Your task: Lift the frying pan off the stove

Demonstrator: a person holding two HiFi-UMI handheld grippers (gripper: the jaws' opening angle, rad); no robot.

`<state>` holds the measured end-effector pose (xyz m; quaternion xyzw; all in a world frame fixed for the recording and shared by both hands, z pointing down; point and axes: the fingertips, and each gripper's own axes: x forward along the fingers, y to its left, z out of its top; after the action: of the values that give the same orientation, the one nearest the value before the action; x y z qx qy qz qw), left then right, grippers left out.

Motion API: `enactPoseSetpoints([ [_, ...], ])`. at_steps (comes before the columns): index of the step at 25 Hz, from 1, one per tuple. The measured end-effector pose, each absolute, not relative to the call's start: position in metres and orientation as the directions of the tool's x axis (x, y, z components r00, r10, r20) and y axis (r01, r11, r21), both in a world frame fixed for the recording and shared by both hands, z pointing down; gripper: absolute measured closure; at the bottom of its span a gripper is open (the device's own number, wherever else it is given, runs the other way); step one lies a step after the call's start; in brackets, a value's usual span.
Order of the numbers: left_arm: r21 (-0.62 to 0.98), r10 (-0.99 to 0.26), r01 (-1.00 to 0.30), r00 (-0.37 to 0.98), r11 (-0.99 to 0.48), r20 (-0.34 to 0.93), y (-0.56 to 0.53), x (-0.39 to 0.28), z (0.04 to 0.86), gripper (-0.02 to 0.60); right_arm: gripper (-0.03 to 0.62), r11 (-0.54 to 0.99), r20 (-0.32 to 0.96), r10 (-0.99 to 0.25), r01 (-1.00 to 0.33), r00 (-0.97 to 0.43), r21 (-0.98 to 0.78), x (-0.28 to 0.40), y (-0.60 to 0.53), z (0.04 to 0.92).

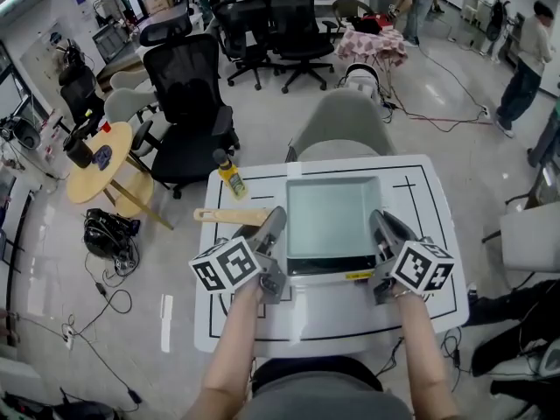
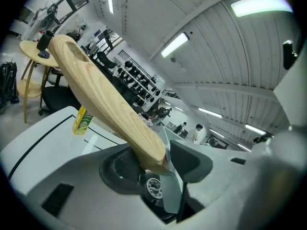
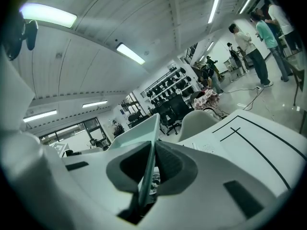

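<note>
Wood handle (image 2: 105,95): pale, grain clear, rounded tip. Sticks out from pan's L side, and its root sits btw the L jaws.
L gripper (image 2: 165,162): jaws stand wide but are clenched. Dark pads bear on the handle root where it meets the pan wall. A thin grey wall edge is also in the gap.
R gripper (image 3: 152,164): jaws nearly together, pinching the pan's thin R wall edge-on. Nothing else btw them.
Frying pan (image 1: 331,217): square, grey-green, shallow, walls flare outward, inside bare. Held from both sides at once, over the middle of the table, inside the black-line box.
Table (image 1: 420,191): white top w/ black outline and a cross mark at far R.
Under pan: dark strip (image 1: 319,274) shows along the pan's near edge. Can't tell whether the pan touches it.
Marker cubes: one per gripper, L cube (image 1: 226,265) and R cube (image 1: 424,267), w/ black-and-white square patterns, nearest the person.
Forearms: bare, come in from the bottom edge, one behind each gripper.
Writing: yellow sticker (image 1: 359,276) on the dark strip, print too small to read.
Bottle (image 1: 232,178): yellow w/ green label, upright on the table's far-L part, just beyond the handle and apart from it. Label text not legible in either view.
</note>
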<state>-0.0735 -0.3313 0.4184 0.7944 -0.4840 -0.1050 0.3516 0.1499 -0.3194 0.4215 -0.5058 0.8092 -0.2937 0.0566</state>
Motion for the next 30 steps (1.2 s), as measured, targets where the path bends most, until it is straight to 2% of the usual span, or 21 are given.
enactPoseSetpoints([
  [30,0.641,-0.846,-0.672,0.528,-0.370,0.066,-0.325,-0.068,0.377,0.391,0.566,0.367,0.111,-0.882,-0.815,-0.458,-0.448,0.154,-0.314,0.379],
])
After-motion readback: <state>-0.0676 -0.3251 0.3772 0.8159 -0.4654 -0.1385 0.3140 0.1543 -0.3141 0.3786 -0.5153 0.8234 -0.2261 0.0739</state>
